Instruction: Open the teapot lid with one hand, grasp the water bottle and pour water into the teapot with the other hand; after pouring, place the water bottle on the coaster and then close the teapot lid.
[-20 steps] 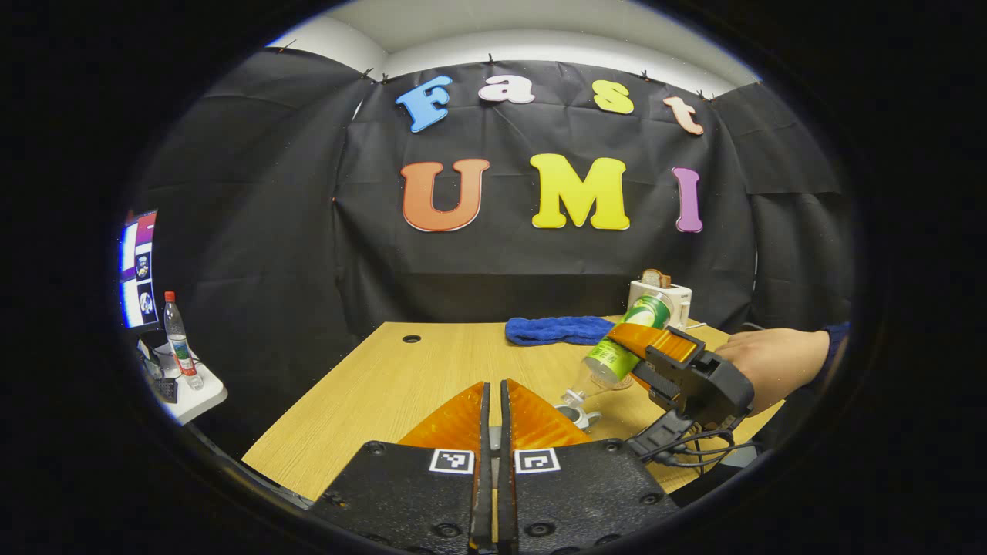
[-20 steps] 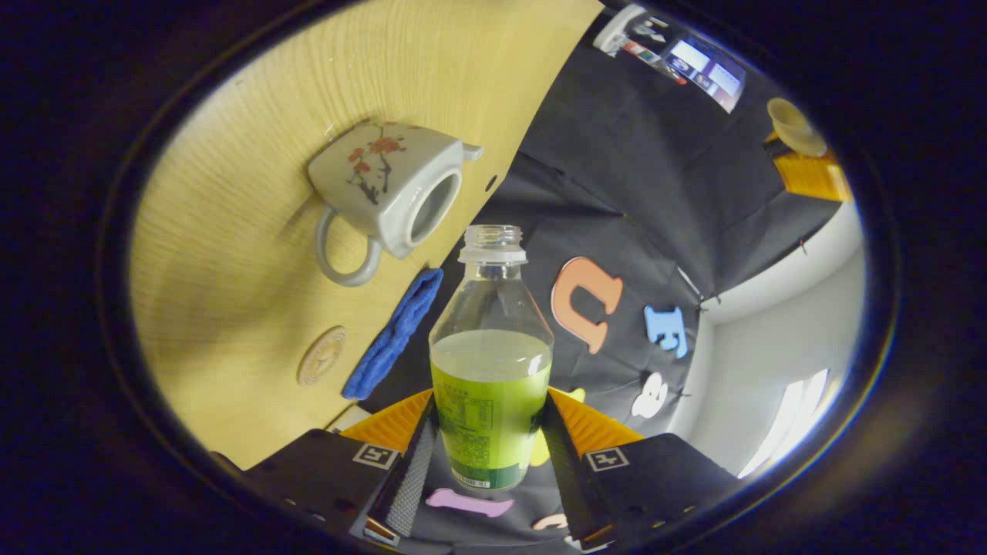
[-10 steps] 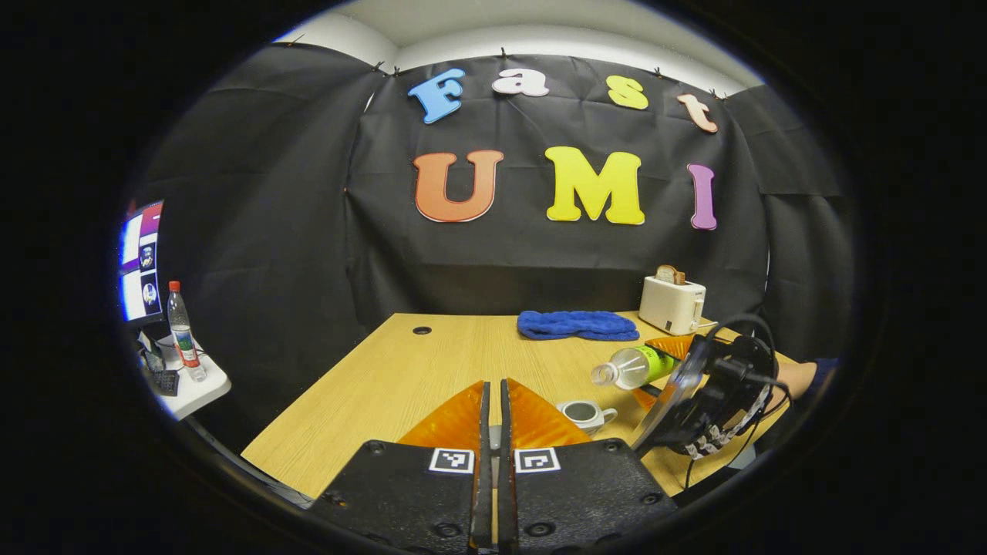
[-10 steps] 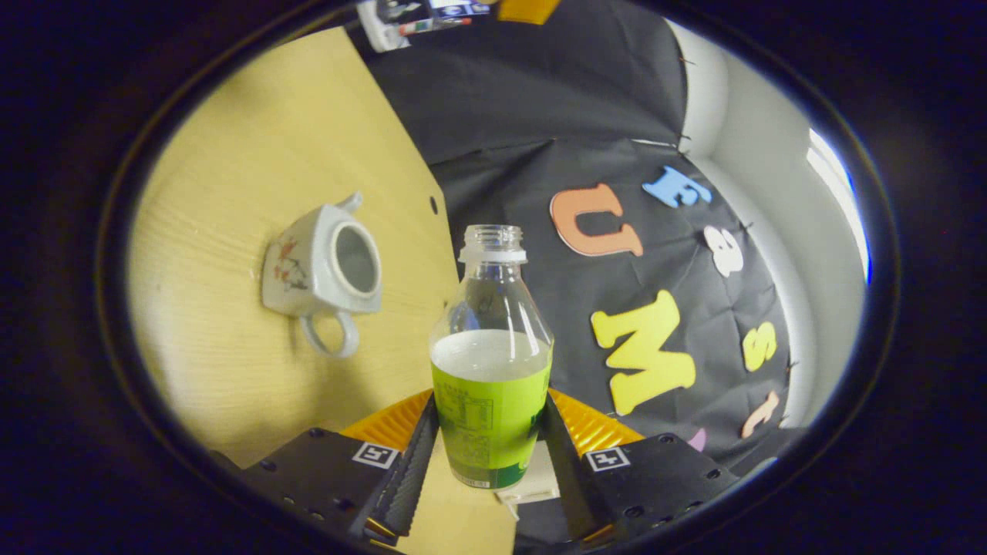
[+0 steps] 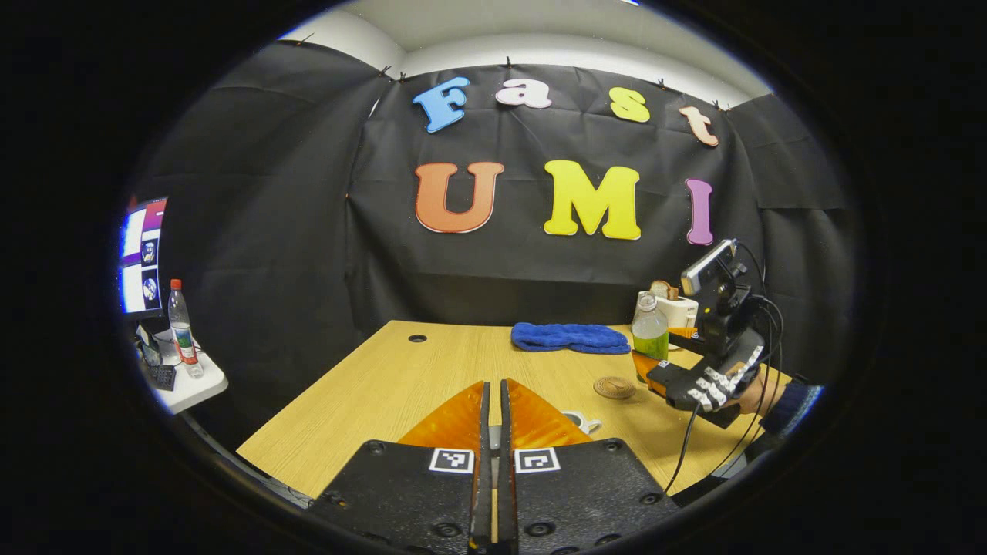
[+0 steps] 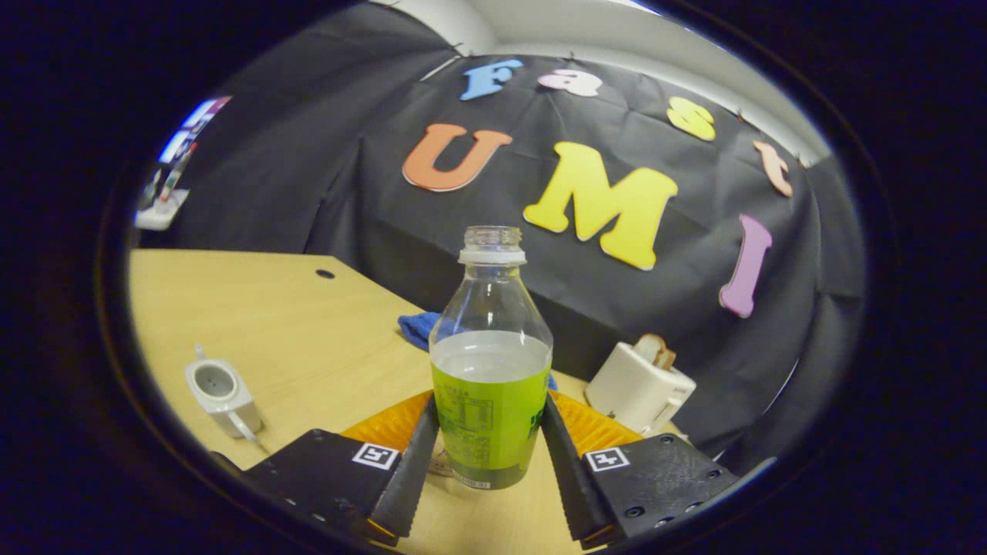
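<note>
Right gripper (image 6: pixel 490 455): clamped on water bottle (image 6: pixel 490 370), upright, uncapped, part full, above table (image 6: pixel 308 324) | Left gripper (image 5: pixel 493 432): fingers pressed together, what they held could not be told | Teapot (image 6: pixel 221 393): lidless, on table, left of bottle | Coaster (image 5: pixel 614 387): bare, just beside bottle | Blue cloth (image 5: pixel 569 338), toaster (image 6: pixel 638 385): near back edge.

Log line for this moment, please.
right hand-held gripper: shut on bottle, upright | teapot: lid off | coaster: bare | left hand-held gripper: shut

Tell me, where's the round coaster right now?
In the left gripper view, the coaster lies flat on the table, right of centre, beside the water bottle.
</note>
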`<state>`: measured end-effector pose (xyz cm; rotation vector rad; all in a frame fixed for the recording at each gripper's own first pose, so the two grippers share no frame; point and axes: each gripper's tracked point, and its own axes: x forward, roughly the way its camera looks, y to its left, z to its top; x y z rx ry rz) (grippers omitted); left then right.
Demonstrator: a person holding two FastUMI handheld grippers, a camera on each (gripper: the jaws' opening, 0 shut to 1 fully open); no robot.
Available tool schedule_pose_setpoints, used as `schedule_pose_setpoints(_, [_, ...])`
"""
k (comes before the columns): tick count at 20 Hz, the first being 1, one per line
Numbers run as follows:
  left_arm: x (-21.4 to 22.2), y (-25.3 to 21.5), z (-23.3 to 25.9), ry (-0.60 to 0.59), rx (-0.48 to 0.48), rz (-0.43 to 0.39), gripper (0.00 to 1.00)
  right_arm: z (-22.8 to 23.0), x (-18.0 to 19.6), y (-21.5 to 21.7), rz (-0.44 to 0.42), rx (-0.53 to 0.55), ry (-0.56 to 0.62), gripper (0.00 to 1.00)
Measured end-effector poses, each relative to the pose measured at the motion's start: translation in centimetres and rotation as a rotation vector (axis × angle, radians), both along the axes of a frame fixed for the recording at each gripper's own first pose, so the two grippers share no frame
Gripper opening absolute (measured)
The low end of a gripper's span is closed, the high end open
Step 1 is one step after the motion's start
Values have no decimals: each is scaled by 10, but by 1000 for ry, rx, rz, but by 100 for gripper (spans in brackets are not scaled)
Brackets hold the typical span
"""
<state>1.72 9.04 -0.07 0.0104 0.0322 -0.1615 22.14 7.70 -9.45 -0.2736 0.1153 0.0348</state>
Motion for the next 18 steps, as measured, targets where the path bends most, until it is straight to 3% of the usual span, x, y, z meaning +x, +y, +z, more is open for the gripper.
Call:
schedule_pose_setpoints(2, [0, -6, 2, -9, 5, -8, 5, -6, 14, -6, -36, 146, 40, 73])
schedule_pose_setpoints(3, [0, -9, 4, -16, 8, -14, 5, -7, 22, -7, -45, 167, 50, 73])
schedule_pose_setpoints(9, [7, -14, -6, 3, 25, -13, 5, -24, 59, 13, -16, 234, 76, 72])
schedule_pose_setpoints(14, [11, -21, -14, 20, 53, -19, 5, -24, 57, 16, -14, 312, 76, 72])
schedule_pose_setpoints(18, [14, -22, -15, 23, 45, -19, 5, -16, 57, 13, 20, 338, 71, 81])
